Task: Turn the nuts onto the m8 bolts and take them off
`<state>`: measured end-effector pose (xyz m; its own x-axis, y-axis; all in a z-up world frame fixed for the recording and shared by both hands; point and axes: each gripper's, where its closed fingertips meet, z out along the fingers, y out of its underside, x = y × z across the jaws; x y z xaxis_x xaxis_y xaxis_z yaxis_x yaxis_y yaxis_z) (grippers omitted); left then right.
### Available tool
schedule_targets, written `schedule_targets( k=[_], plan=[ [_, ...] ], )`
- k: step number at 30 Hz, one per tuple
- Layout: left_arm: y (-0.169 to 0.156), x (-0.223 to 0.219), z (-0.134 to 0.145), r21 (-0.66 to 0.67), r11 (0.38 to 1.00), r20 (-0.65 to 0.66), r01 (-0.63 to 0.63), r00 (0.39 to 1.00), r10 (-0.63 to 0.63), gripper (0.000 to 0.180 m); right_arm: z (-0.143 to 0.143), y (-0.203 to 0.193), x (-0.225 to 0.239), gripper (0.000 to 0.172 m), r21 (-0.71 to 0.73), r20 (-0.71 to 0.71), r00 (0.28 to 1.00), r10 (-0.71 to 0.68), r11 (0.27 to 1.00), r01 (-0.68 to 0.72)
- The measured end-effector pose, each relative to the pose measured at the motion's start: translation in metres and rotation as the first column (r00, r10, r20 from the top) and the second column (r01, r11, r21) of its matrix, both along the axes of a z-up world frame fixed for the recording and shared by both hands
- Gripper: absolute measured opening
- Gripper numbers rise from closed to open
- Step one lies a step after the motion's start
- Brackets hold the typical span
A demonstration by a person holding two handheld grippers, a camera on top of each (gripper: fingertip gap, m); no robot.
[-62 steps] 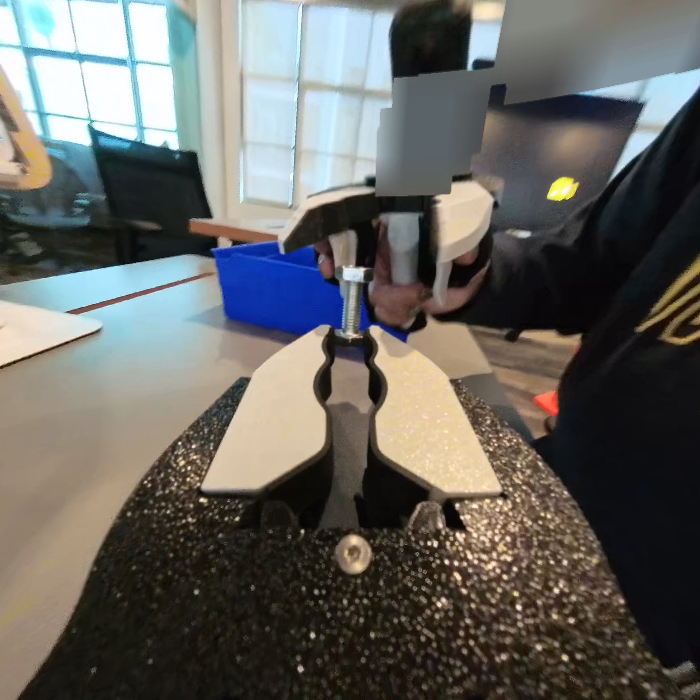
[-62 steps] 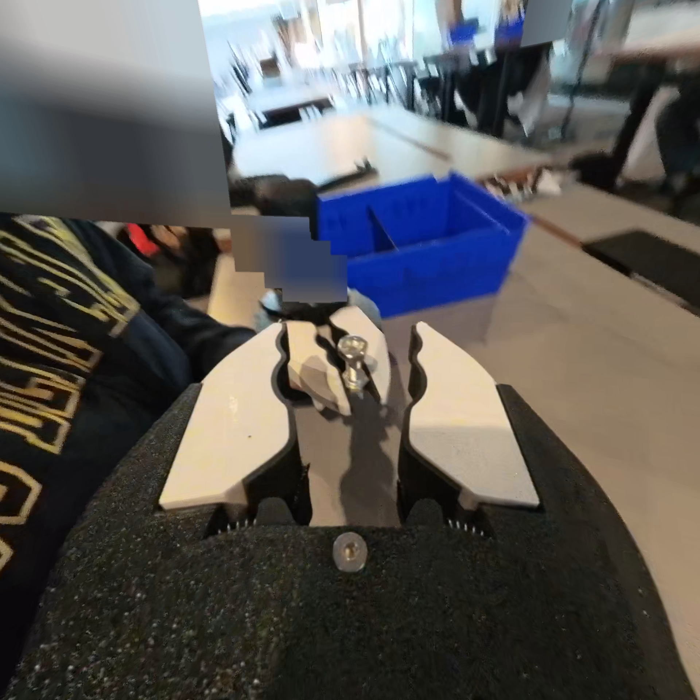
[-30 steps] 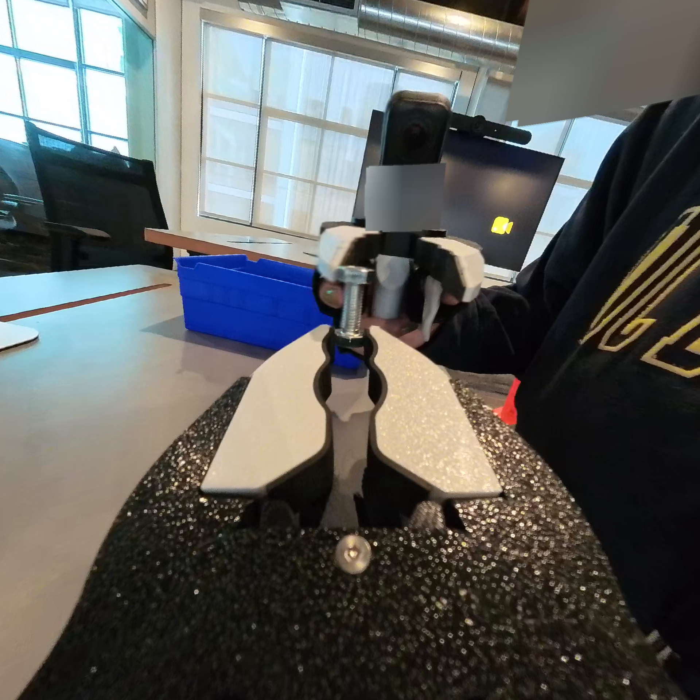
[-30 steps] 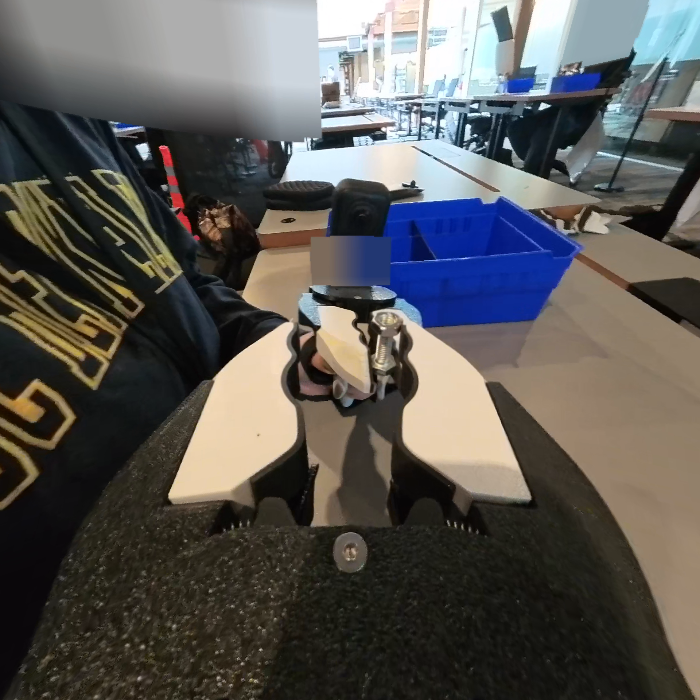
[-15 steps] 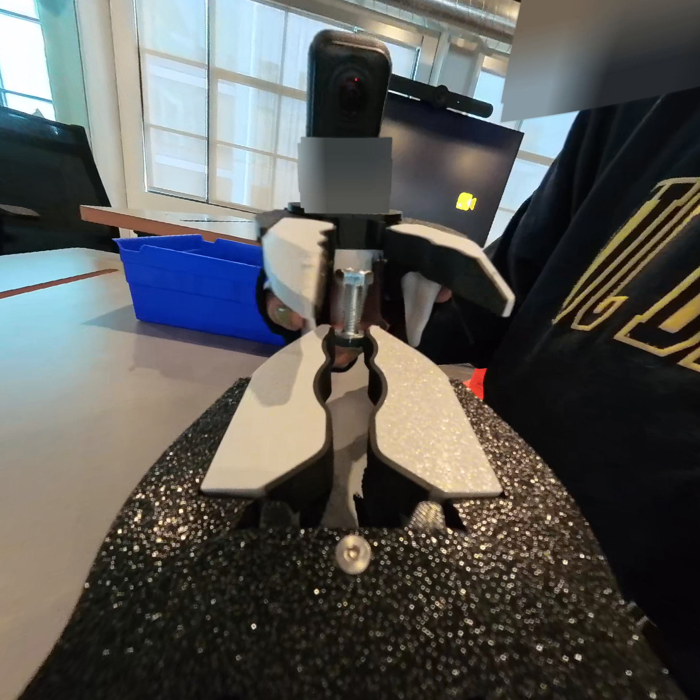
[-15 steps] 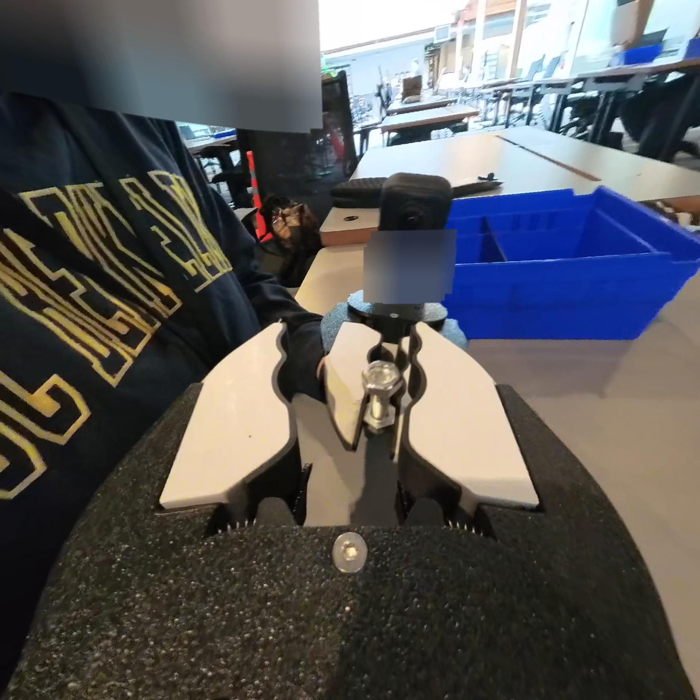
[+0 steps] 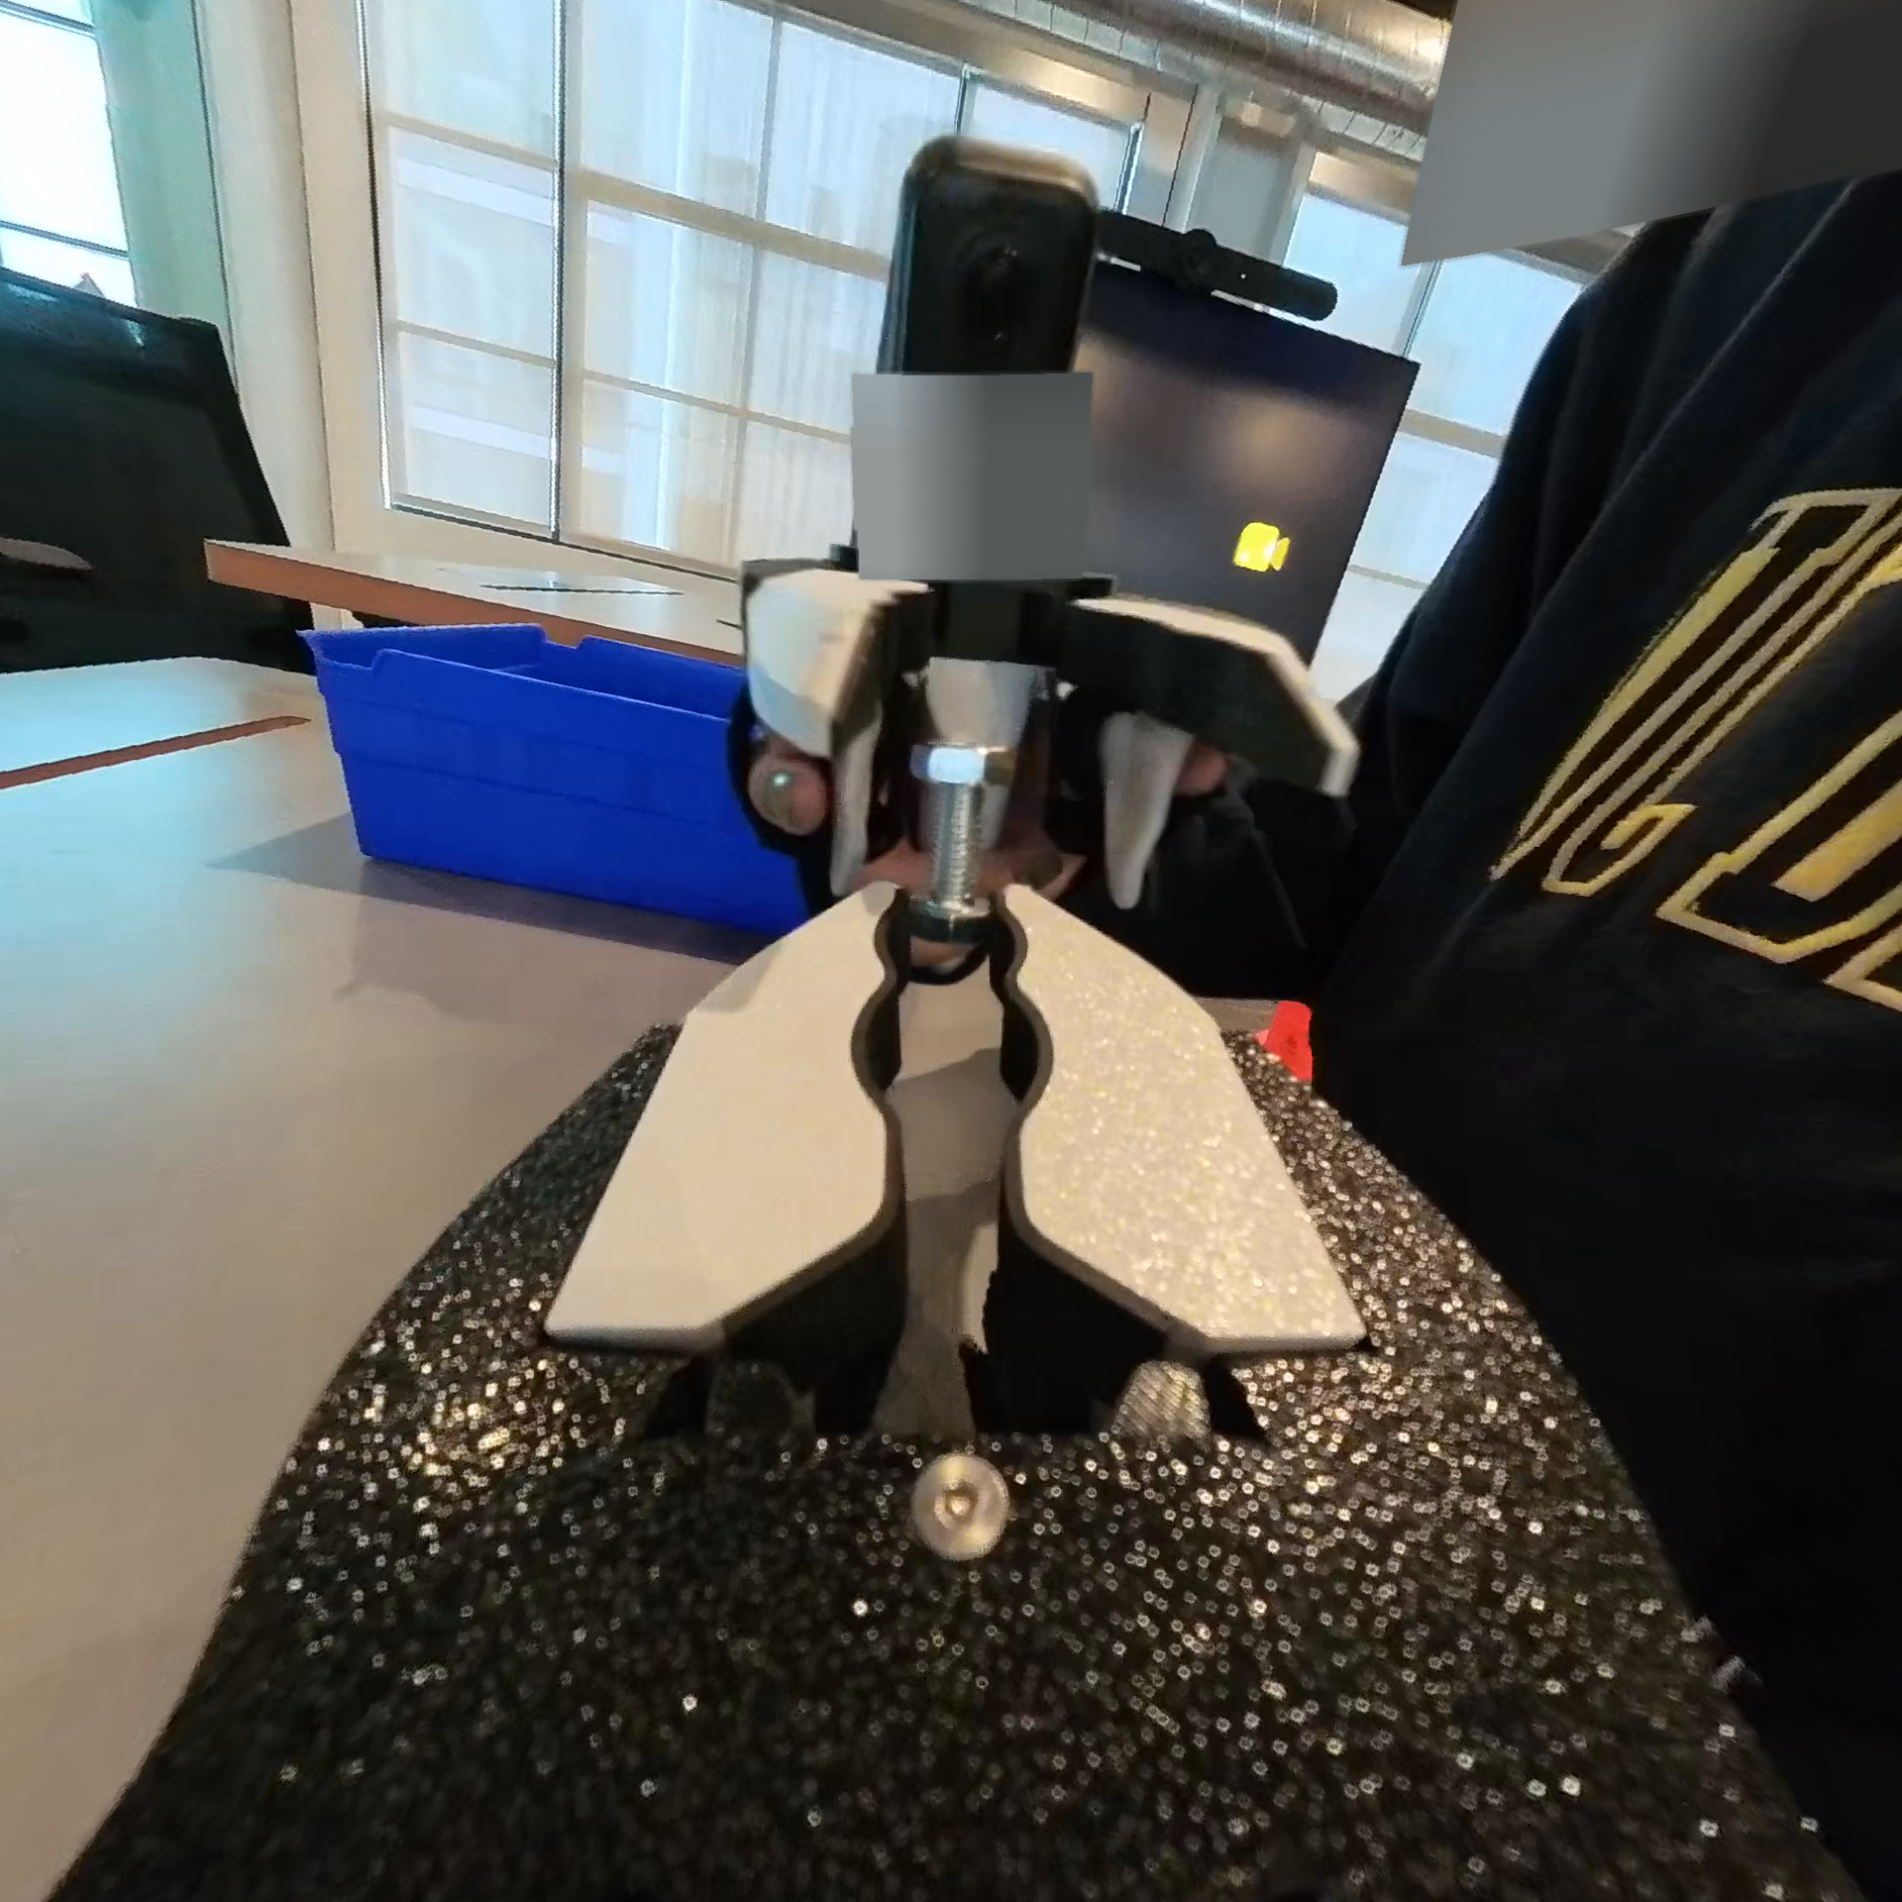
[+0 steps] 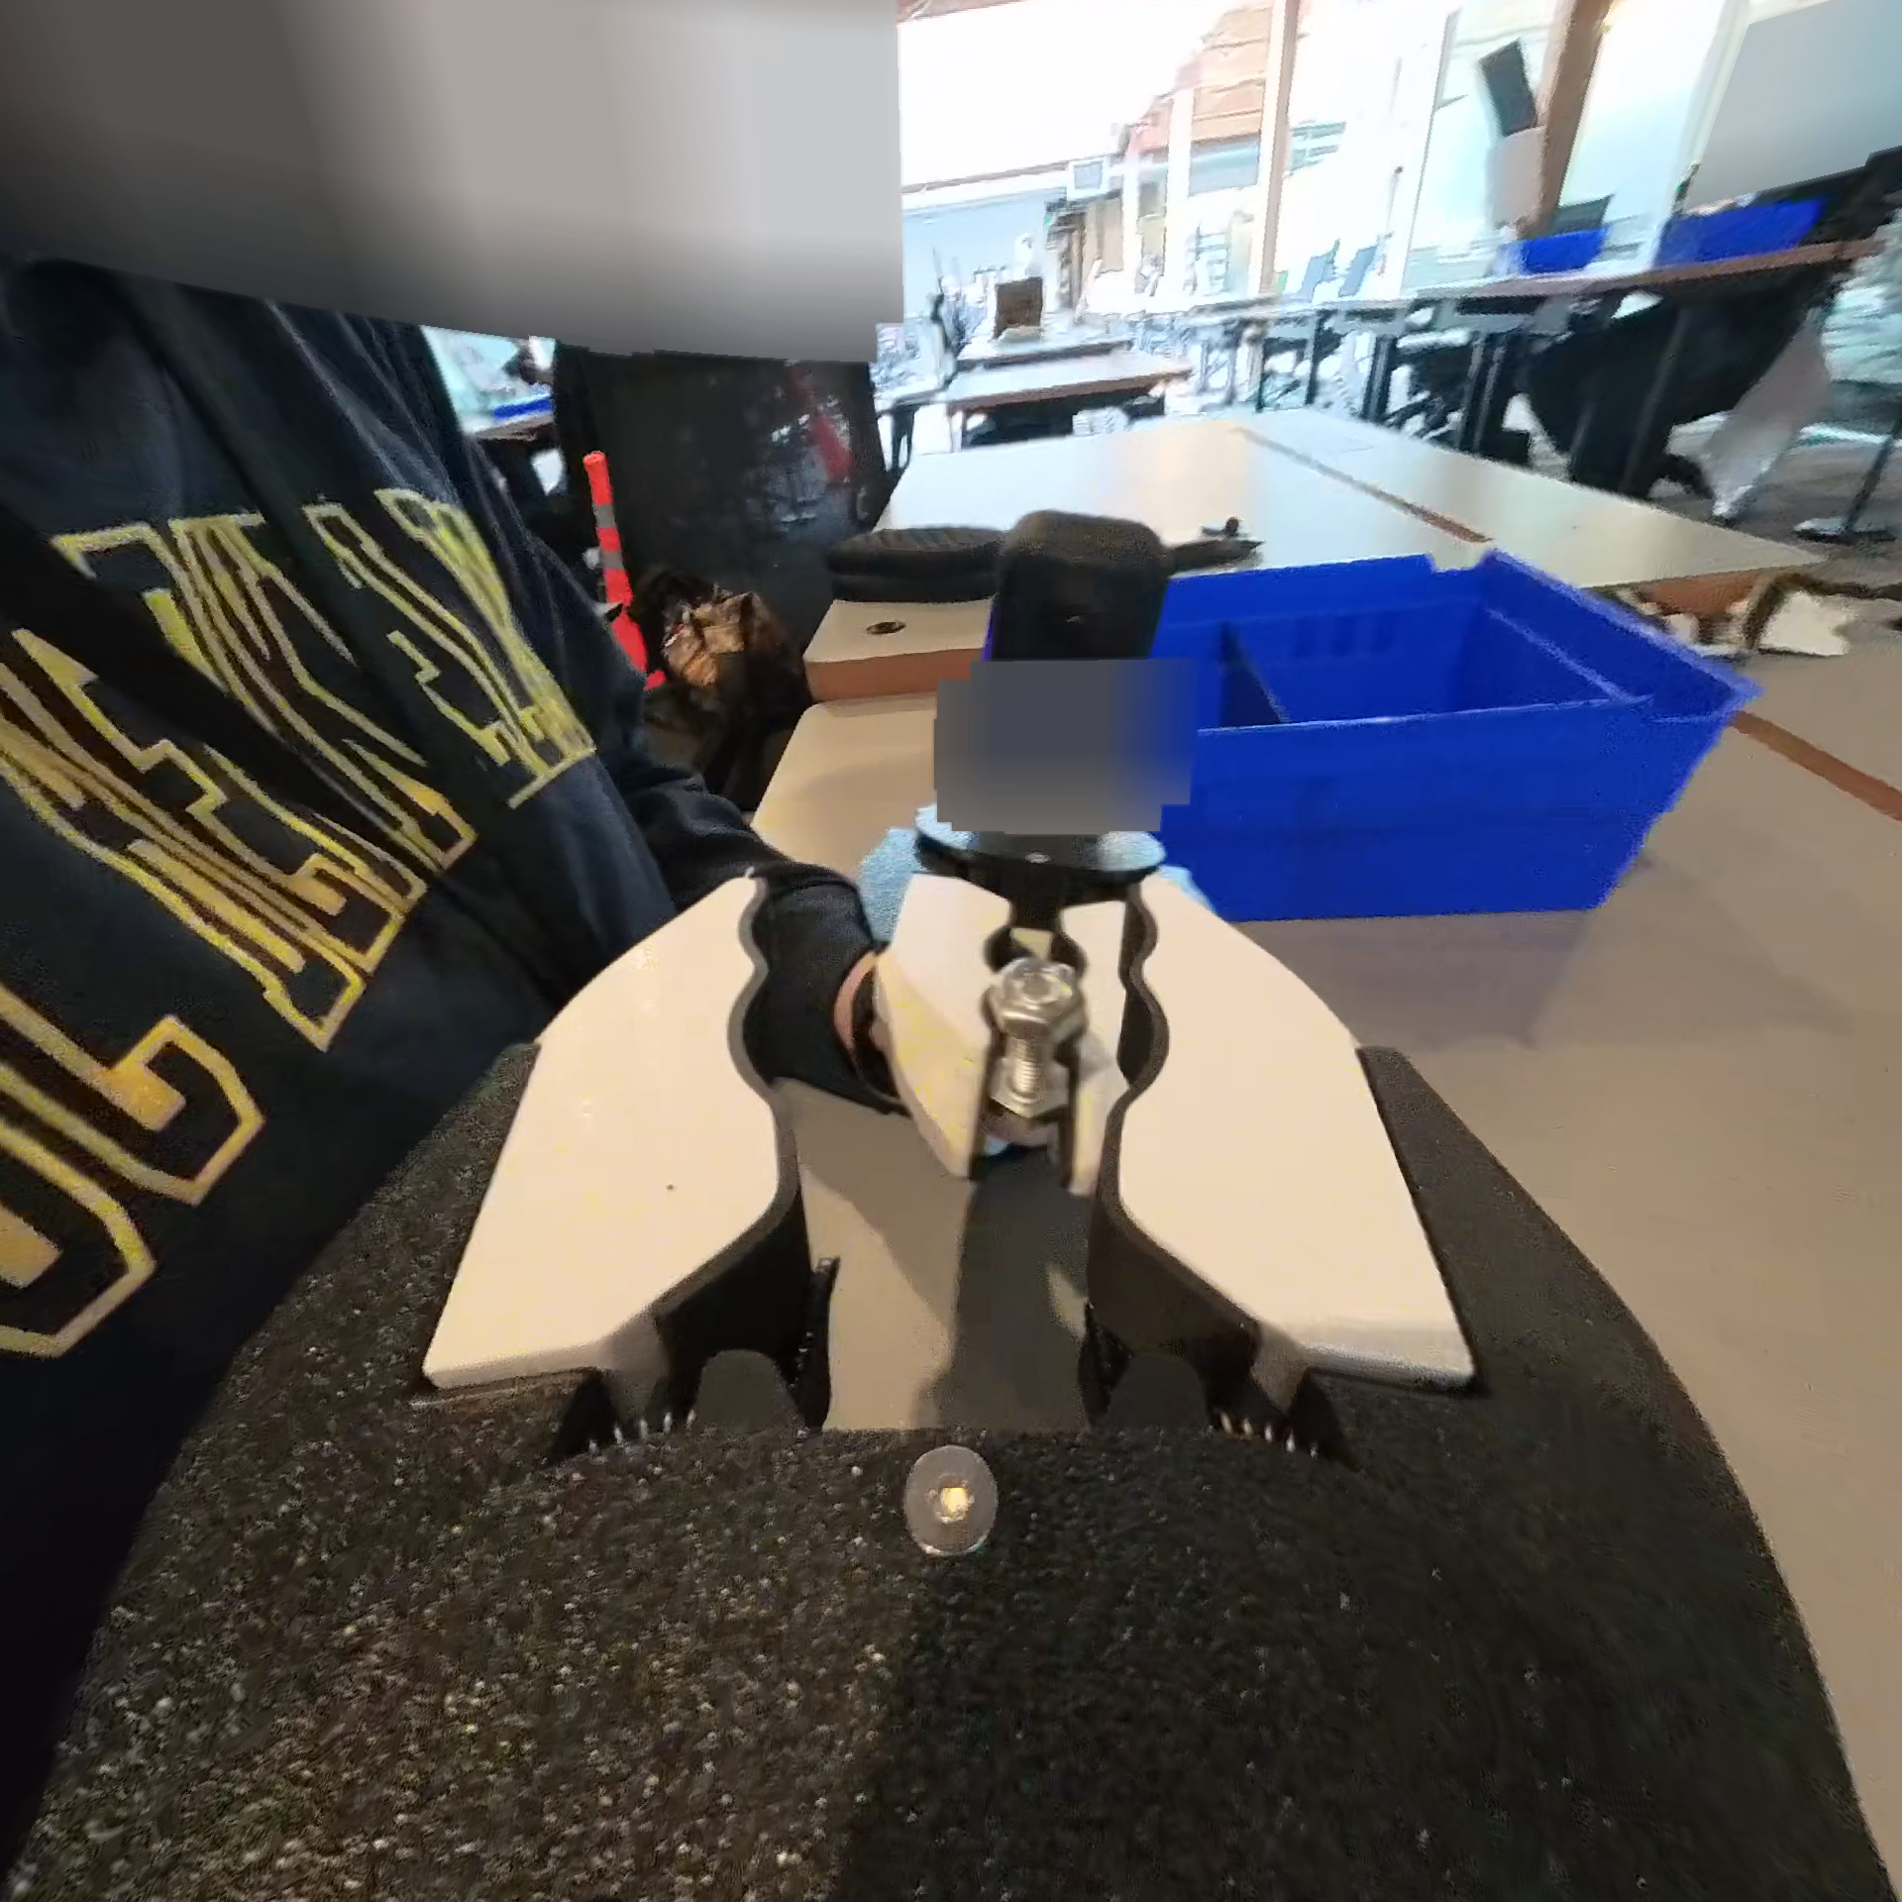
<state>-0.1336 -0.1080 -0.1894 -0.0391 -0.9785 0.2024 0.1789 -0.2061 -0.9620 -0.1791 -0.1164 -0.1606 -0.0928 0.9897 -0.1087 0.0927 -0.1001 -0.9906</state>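
My left gripper [image 7: 945,918] is shut on a dark nut [image 7: 942,923] at the lower end of a silver M8 bolt [image 7: 960,836]. The bolt stands upright with its hex head [image 7: 962,764] on top. My right gripper [image 8: 945,916] faces it, open. Its two fingers [image 7: 818,700] stand either side of the bolt head without touching it. In the right wrist view the bolt [image 8: 1029,1050] and the left gripper's fingers [image 8: 931,1040] lie between my right fingers [image 8: 1235,1081], nearer the right one. Both grippers are held above the table.
A blue divided bin [image 7: 535,762] [image 8: 1441,813] stands on the grey table [image 7: 206,1029] behind the grippers. The person's dark sweater [image 7: 1647,926] [image 8: 257,720] fills one side of each view. A dark monitor [image 7: 1235,463] stands behind the right gripper.
My right gripper has moved in around the bolt head and its jaws have widened. My left gripper has kept its hold on the nut with the bolt upright.
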Motion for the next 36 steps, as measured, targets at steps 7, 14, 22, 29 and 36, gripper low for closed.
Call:
schedule_targets(
  k=[7,14,22,29,36],
  plan=[
    [0.0,-0.003,0.004,-0.012,1.0,0.03,0.003,1.0,-0.003,0.014,0.004,0.007,0.036,0.043,0.023,-0.021,0.996,-0.084,0.996,0.084],
    [0.002,-0.002,0.001,-0.017,1.0,0.018,-0.005,1.0,0.005,0.014,-0.007,-0.008,0.0,0.069,0.098,0.054,0.998,-0.036,0.995,0.031],
    [0.009,-0.012,0.008,-0.058,0.998,0.078,-0.008,0.997,0.013,0.014,0.002,0.013,0.03,0.073,0.12,-0.002,0.975,-0.221,0.968,0.219],
    [0.005,-0.008,0.004,-0.045,0.999,0.05,0.009,0.999,-0.007,0.014,-0.008,-0.005,0.003,0.067,0.048,0.038,0.998,-0.059,0.997,0.057],
    [0.003,-0.005,0.005,-0.046,0.999,0.052,0.022,0.998,-0.02,0.014,-0.004,0.014,0.041,0.039,0.032,-0.003,0.966,-0.26,0.965,0.259]
  ],
)
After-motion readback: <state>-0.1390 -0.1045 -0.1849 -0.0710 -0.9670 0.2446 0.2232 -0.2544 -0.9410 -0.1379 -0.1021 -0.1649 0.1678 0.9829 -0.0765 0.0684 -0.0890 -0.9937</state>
